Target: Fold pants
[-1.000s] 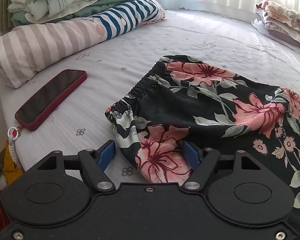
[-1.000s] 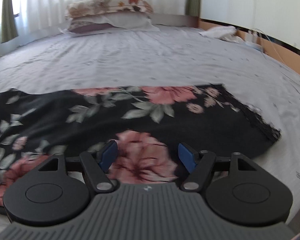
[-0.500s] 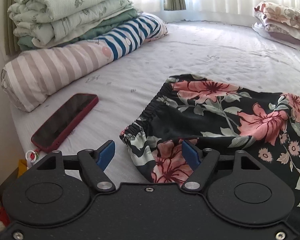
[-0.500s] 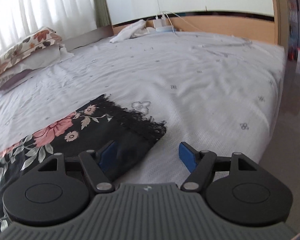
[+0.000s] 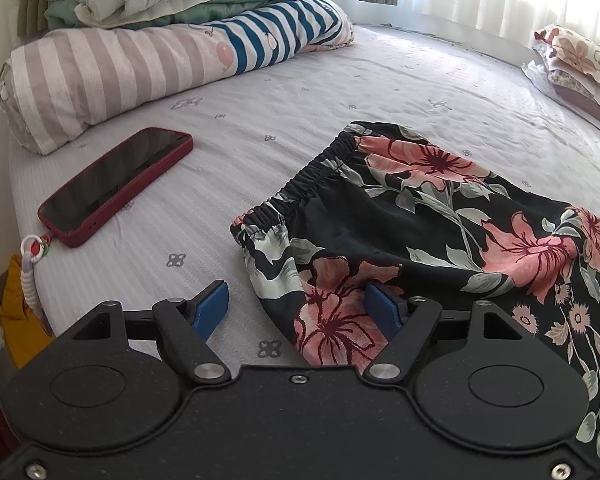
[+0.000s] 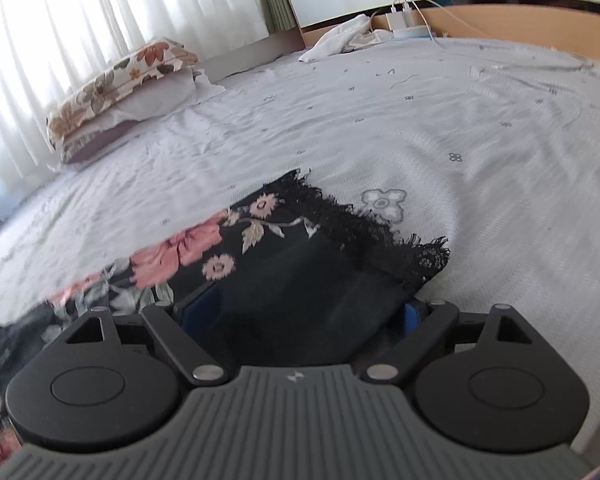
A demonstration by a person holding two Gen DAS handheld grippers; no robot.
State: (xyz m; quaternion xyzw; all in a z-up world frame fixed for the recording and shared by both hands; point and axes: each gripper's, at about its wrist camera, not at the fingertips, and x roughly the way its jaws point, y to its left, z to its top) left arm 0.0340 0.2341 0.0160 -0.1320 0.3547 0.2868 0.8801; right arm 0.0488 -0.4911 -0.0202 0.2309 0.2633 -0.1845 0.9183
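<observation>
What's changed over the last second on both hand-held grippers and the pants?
The right hand-held gripper swept along the pants from the middle flower to the lace hem and rolled; its jaws are opening, with the hem corner between them, not clamped. The left hand-held gripper barely moved, open at the waistband corner. Nothing was grasped. The pants and phone lie as before.

Pants (image 6: pixel 300 300) hide right hand-held gripper (image 6: pixel 300 316) pads; left edge blurred.
</observation>
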